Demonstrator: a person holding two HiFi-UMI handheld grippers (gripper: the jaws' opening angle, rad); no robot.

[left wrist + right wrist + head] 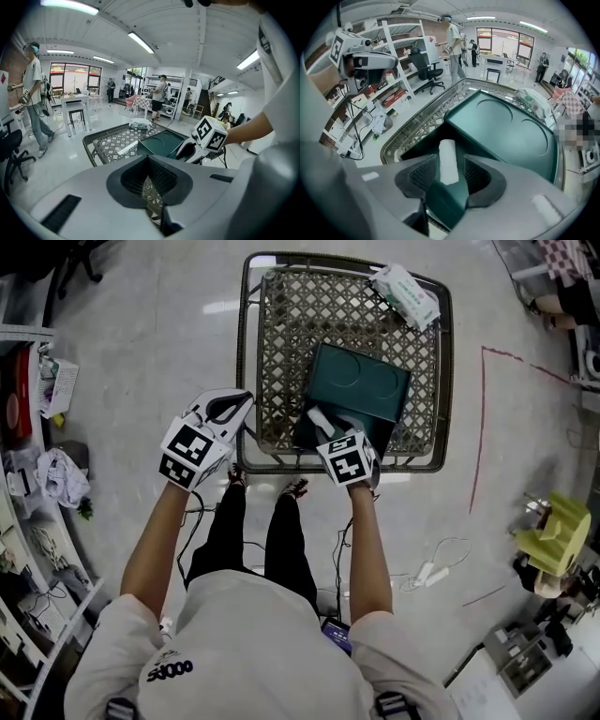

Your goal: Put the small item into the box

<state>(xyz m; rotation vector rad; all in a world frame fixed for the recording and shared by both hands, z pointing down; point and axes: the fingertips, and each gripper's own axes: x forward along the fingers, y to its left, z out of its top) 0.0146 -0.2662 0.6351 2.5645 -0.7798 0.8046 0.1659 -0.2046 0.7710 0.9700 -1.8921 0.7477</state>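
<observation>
Right tool (pixel 450 165) is over the open green box (pixel 384 435) at the near edge of the woven surface (pixel 281 334). Its jaws are spread a little either side of the small white roll (pixel 448 151), with a sliver of gap showing on each flank, so by the look of it that roll is not being squeezed. It lies lengthwise over the dark inside of the box, close to the near wall. Whether it is resting on the bottom, no view settles. Here's the danger: pull that tool away at a slant and a pad could catch the roll and drag it up over the near wall. If the roll is hanging above the bottom, it could drop and roll off toward a side. The lid (pixel 506 126) lies flat toward the far edge, so nothing is covering the opening. Left tool (pixel 152 202) hangs off the near left corner, jaws pressed together on nothing and steadying nothing. A bump from the right tool could well shove the box along that near edge. The pack of wipes (pixel 405 294) at the far right corner is well clear.
</observation>
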